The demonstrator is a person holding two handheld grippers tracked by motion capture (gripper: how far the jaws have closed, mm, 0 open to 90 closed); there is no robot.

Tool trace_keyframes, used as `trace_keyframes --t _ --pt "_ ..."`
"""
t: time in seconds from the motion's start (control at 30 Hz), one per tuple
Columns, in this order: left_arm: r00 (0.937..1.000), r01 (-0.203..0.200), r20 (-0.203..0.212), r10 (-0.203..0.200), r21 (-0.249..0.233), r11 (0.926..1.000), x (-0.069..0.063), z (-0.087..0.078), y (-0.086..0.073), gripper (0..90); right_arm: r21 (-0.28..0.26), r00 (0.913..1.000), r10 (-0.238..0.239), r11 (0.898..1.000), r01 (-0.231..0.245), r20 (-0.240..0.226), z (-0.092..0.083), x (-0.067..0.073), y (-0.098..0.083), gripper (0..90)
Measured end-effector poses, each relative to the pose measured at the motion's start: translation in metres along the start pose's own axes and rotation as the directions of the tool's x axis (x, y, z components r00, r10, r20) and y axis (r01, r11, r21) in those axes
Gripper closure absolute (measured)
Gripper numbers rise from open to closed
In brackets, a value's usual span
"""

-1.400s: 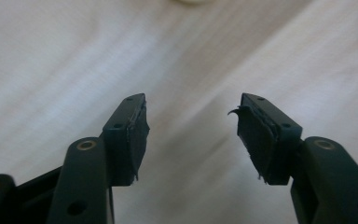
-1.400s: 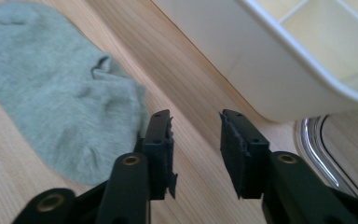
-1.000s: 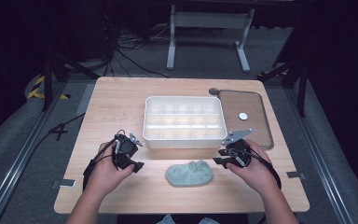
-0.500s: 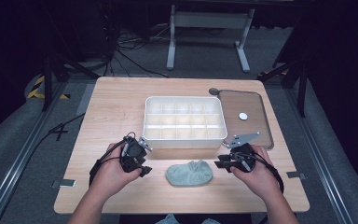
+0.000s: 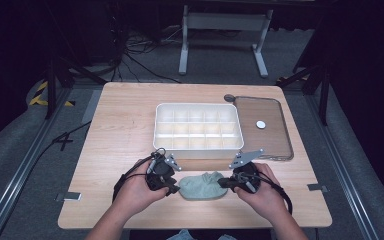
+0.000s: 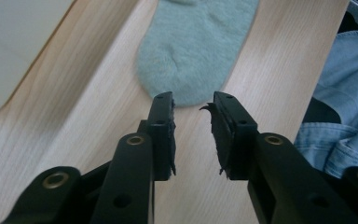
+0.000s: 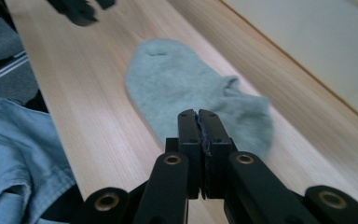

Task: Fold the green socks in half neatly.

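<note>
**Fuzzy sock between two grippers at the table's near edge**

Pale grey-green and fuzzy, the sock (image 5: 200, 185) lies flat on the light wooden table (image 5: 125, 125), near its front edge, just in front of a white plastic divided box (image 5: 198, 126). The sock's knit looks soft and napped; one end is rounded, the other puckered into folds. Right of the box lies a brown translucent lid (image 5: 267, 135) with rounded corners.

In its own view, the left gripper (image 6: 193, 105) has been closing its jaws, yet a narrow gap remains between the black pads, with nothing in it; the tips sit right at the sock's rounded end. The right gripper (image 7: 198, 116) has just closed too: its jaws meet pad to pad at the puckered end. Whether any fabric is pinched between them I cannot tell.
</note>
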State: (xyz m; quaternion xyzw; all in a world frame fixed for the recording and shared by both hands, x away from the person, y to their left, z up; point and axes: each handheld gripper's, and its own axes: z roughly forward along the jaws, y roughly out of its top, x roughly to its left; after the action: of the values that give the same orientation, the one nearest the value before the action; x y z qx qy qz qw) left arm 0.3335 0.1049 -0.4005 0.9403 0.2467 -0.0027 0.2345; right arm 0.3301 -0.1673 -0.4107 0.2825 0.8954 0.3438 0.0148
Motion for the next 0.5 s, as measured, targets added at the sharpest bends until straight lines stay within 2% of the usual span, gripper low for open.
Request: trace_keyframes --t 0.13,0.23,0.27,0.33,0.4,0.5 --pt "0.9998 0.017 0.004 -0.017 -0.045 0.9989 -0.002 0.007 0.002 75.8 -0.001 0.9996 -0.007 1.0 0.007 -0.028 0.017 0.009 0.003 89.2" --pt "0.9999 0.014 0.007 -0.013 -0.058 0.9982 -0.004 0.012 0.003 75.1 0.001 0.9992 -0.018 1.0 0.018 -0.035 0.028 0.014 0.003 89.2" --pt "1.0 0.009 0.001 -0.009 -0.073 0.9973 -0.005 0.016 0.004 75.1 0.001 0.9992 -0.018 1.0 0.018 -0.035 0.028 0.014 0.003 89.2" --pt "1.0 -0.001 -0.004 0.001 -0.112 0.9937 -0.008 0.025 0.006 75.1 0.016 0.9987 -0.034 0.999 0.035 -0.037 0.04 0.019 0.003 89.1" --pt "1.0 0.005 0.003 -0.005 -0.121 0.9926 -0.009 0.029 0.006 77.5 0.021 0.9985 -0.038 0.999 0.039 -0.04 0.042 0.02 0.003 89.1" --pt "0.9999 -0.012 0.003 0.013 -0.083 0.9965 -0.01 0.042 0.007 82.6 0.029 0.9979 -0.049 0.998 0.05 -0.042 0.052 0.024 0.003 89.2"
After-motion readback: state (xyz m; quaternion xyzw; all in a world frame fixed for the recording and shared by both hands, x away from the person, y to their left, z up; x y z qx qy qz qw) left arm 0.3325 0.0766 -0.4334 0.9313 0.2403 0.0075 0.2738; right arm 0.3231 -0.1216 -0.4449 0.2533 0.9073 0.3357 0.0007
